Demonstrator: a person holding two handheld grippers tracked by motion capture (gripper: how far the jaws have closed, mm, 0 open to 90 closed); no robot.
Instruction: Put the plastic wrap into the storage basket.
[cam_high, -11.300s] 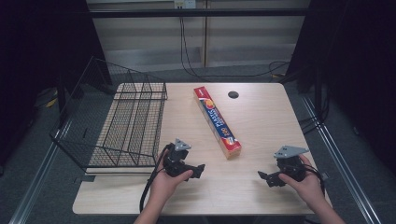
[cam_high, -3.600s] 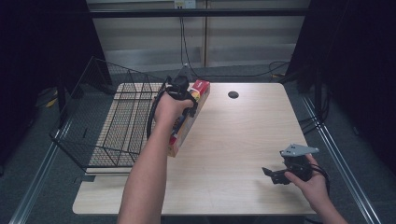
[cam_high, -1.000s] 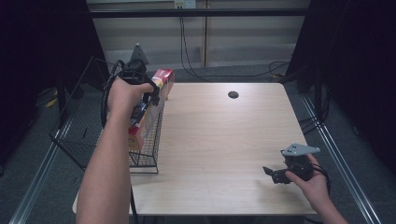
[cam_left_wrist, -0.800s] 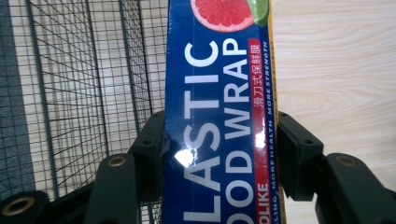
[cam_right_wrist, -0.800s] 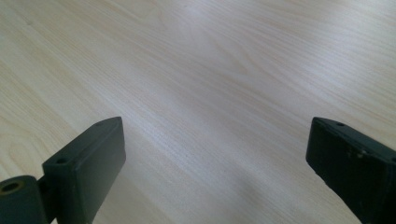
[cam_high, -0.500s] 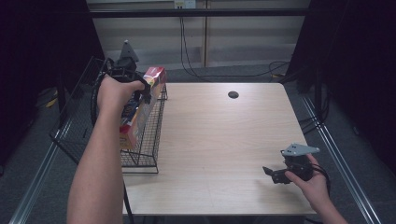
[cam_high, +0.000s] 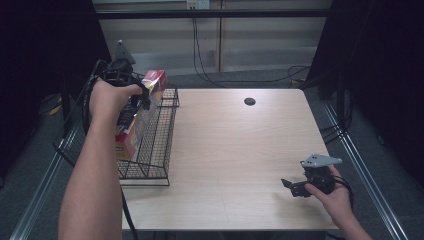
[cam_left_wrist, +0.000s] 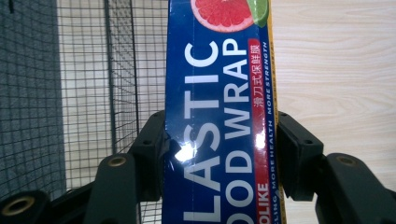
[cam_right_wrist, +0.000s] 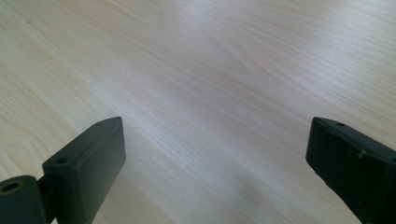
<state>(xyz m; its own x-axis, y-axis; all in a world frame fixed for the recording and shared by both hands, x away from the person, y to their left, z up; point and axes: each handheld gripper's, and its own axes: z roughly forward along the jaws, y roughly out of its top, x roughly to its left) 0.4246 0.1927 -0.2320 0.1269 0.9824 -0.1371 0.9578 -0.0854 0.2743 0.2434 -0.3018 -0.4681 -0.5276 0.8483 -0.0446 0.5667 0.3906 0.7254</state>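
one box, left side, over the rack.
left gripper (cam_high: 142, 100) pinched the plastic wrap box (cam_left_wrist: 219, 112) across its narrow width, jaws pressed on both long edges. box was held up in the air, tilted, long axis running from the far high end down toward the person, its low end dipping over the wire rack (cam_high: 159, 150) at the table's (cam_high: 240, 145) left edge. rack lay right below and just left of the box, so the drop likely meant lowering along that axis. right gripper (cam_high: 292, 186) rested well apart at the near right, jaws spread wide, nothing between them, bare wood ahead. left hand was far nearer.
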